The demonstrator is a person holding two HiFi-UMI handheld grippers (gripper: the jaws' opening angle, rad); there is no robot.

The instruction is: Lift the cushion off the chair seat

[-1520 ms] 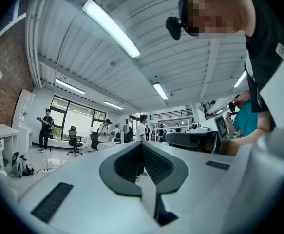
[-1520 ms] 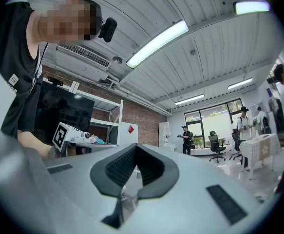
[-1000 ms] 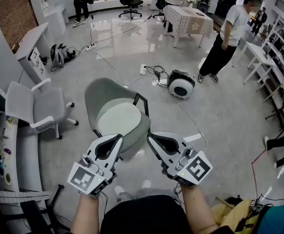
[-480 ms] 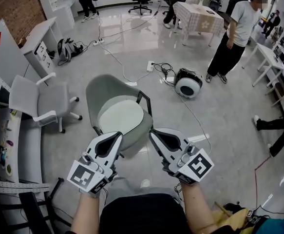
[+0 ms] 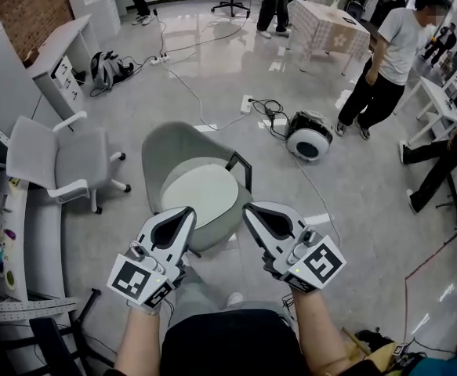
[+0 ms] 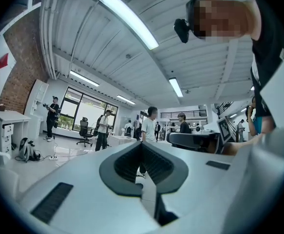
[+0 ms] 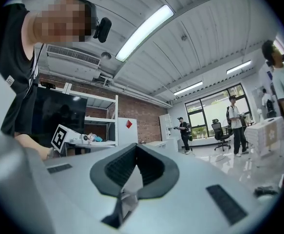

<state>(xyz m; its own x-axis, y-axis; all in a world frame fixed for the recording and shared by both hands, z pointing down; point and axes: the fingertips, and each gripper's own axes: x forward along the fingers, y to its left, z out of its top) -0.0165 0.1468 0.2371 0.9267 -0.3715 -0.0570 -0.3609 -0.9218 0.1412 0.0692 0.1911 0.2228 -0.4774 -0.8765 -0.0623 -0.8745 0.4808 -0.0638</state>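
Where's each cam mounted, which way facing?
Head view: on head, steeply down at chair, cushion; shows forearms, left gripper, right gripper.
Left gripper view: on left gripper, level along shut jaws toward windows; wearer at right.
Right gripper view: level along shut jaws toward brick wall; wearer at left.
Shared: both gripper views see windows.

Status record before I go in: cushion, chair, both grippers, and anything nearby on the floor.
cushion: pale, round, lying on the seat, not lifted
chair: grey-green, directly ahead
left gripper: shut, nothing between the jaws, over the seat's near edge
right gripper: shut, nothing between the jaws, at the seat's right front
nearby: white office chair to the left, round white device to the right
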